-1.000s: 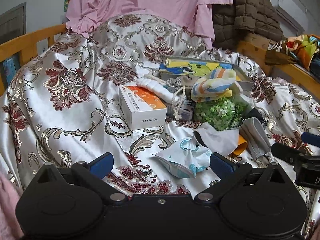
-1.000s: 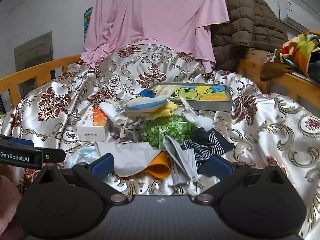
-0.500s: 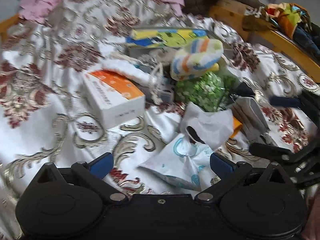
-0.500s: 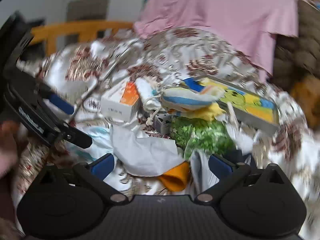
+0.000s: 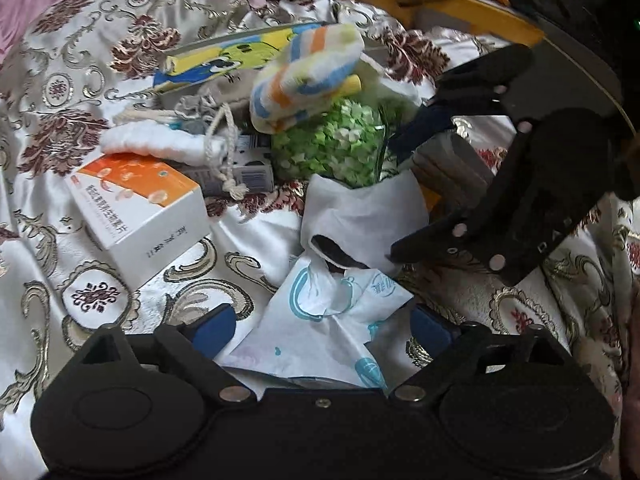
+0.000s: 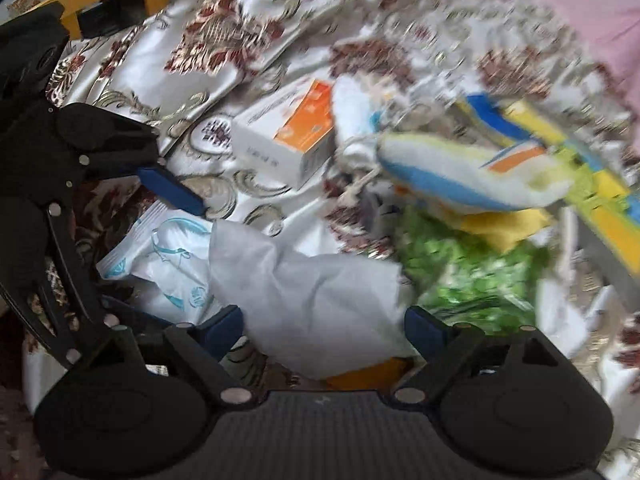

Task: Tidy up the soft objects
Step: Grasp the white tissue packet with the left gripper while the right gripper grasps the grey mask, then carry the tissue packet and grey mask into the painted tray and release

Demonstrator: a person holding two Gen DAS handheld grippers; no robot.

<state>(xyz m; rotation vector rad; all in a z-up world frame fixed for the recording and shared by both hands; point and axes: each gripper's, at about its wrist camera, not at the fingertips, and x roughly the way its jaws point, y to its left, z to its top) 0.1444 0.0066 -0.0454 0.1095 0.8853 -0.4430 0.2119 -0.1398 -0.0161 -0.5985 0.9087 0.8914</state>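
Silvery brocade bedcover [image 5: 80,216] with dark red flowers lies under everything, rumpled, with a wooden rail behind it. Low over it, the left gripper [image 5: 324,326] has its jaws wide apart and closing, a white packet with blue print [image 5: 320,332] lying between the blue pads [image 5: 212,326]; no pad presses on it. Its long axis runs up and away from the camera, toward the pile. The right gripper [image 6: 324,326], also closing from a wide spread, straddles one crumpled white cloth [image 6: 312,292] with an orange scrap [image 6: 368,372] showing beneath; the pads stand clear of it, though this view is blurred. Just beyond the cloth sits one bag of green bits [image 5: 332,144], and on top of it one striped rolled towel [image 5: 308,76], its length slanting up to the right in the left view. To the left lie one orange-and-white box [image 5: 136,208], one white fleecy roll [image 5: 160,144] and a yellow-blue flat box [image 5: 224,60].
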